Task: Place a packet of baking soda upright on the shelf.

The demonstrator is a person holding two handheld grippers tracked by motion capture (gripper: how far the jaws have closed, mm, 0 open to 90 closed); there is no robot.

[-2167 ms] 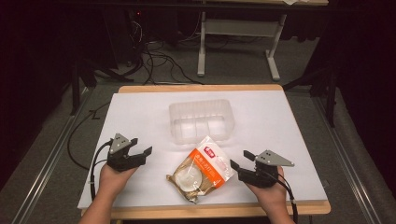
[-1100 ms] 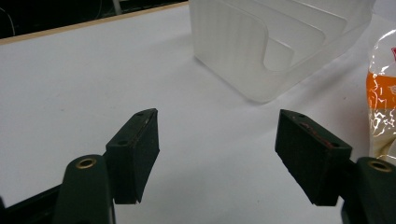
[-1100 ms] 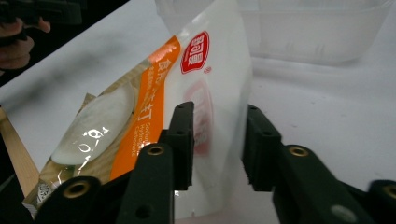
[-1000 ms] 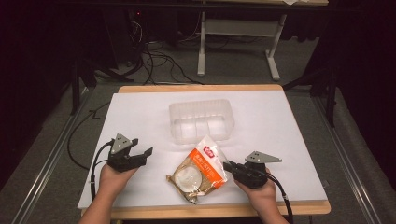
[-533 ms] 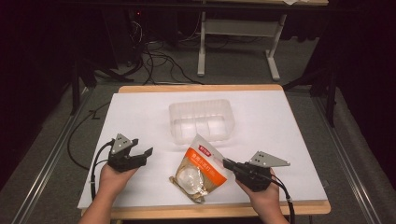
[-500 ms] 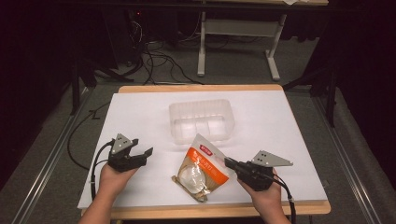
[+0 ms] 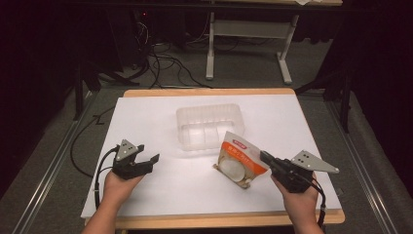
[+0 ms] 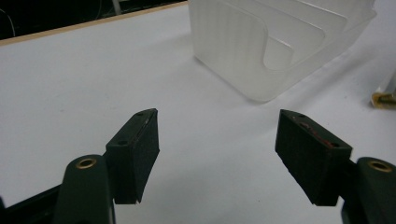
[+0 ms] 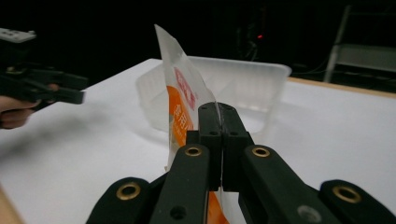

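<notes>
Now right hand-held gripper (image 9: 218, 122) (clamped) on snack pouch (image 7: 238, 157)

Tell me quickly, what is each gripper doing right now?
Left gripper: open, holding nothing.
Right gripper: shut on the edge of the snack bag.

Left gripper (image 7: 148, 158) is held low at the near left of the table, gripped from behind by the left hand (image 7: 116, 184), with the forearm entering from the near edge. Its jaws are spread wide apart with nothing between them, as is seen plainly in the left gripper view (image 8: 217, 154). Right gripper (image 7: 265, 158) is held at the near right by the right hand (image 7: 300, 204), pointed leftward. Its jaws are pressed together, as seen in the right gripper view (image 9: 218, 140), pinching the edge of an orange-and-white snack pouch (image 7: 237, 158).
</notes>
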